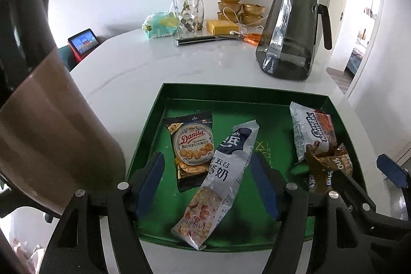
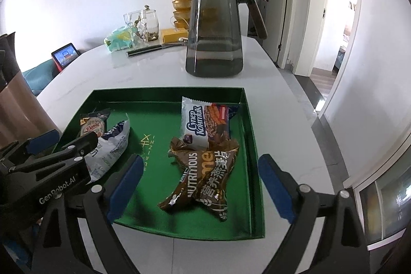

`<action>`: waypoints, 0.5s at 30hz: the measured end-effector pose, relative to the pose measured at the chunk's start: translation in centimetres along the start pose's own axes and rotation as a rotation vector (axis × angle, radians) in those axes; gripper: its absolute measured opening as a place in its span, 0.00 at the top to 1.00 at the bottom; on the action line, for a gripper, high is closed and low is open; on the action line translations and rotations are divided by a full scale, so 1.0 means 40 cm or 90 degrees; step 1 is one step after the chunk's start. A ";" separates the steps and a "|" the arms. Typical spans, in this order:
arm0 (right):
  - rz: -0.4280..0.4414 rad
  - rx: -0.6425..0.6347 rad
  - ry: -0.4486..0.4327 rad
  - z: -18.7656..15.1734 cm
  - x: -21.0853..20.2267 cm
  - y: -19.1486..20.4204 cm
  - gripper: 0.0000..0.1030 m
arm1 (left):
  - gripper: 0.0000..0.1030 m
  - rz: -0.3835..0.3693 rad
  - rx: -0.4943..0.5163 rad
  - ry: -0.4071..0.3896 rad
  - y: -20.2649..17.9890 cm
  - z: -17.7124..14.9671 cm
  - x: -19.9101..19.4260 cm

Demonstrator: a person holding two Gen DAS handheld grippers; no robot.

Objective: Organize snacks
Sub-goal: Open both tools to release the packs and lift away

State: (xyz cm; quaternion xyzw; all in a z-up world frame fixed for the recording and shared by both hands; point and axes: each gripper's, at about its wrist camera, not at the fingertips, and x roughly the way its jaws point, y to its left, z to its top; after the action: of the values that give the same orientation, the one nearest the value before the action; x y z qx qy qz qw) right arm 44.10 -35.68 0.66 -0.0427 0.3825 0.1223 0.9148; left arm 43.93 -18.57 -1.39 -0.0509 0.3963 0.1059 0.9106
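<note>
A green tray (image 1: 231, 94) (image 2: 167, 94) lies on the white table. In it are a Danisa cookie pack (image 1: 194, 145) (image 2: 93, 123), a long white-and-navy packet (image 1: 223, 176) (image 2: 110, 148), a white-and-brown wafer pack (image 1: 312, 132) (image 2: 205, 122) and brown oat packets (image 1: 328, 163) (image 2: 203, 176). My left gripper (image 1: 208, 186) is open above the long packet, its fingers either side, holding nothing. My right gripper (image 2: 200, 186) is open over the brown packets, empty. Each gripper shows in the other's view: the right (image 1: 385, 184), the left (image 2: 51, 145).
A smoked glass pitcher (image 1: 292, 27) (image 2: 214, 25) stands behind the tray. Gold bowls (image 1: 231, 1), a glass jar (image 1: 186, 14), a yellow box (image 1: 222, 26), a knife (image 1: 197, 40), scissors (image 1: 250, 37) and a tissue pack (image 1: 159, 25) sit at the back. A brown vessel (image 1: 43, 120) is close at left.
</note>
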 end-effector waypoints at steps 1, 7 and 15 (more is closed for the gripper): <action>-0.001 0.000 -0.002 0.002 -0.005 0.002 0.00 | 0.38 0.000 0.000 -0.002 0.001 0.003 -0.006; -0.006 -0.004 -0.010 0.004 -0.039 0.009 0.00 | 0.38 -0.009 -0.002 -0.013 0.014 0.001 -0.044; -0.022 -0.004 -0.018 -0.002 -0.079 0.015 0.00 | 0.38 -0.024 -0.003 -0.022 0.026 -0.014 -0.090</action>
State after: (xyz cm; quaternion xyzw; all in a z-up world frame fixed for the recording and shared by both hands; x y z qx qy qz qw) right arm 41.74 -35.73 2.85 -0.0507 0.3685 0.1081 0.9219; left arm 40.90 -18.19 0.88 -0.0583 0.3794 0.0902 0.9190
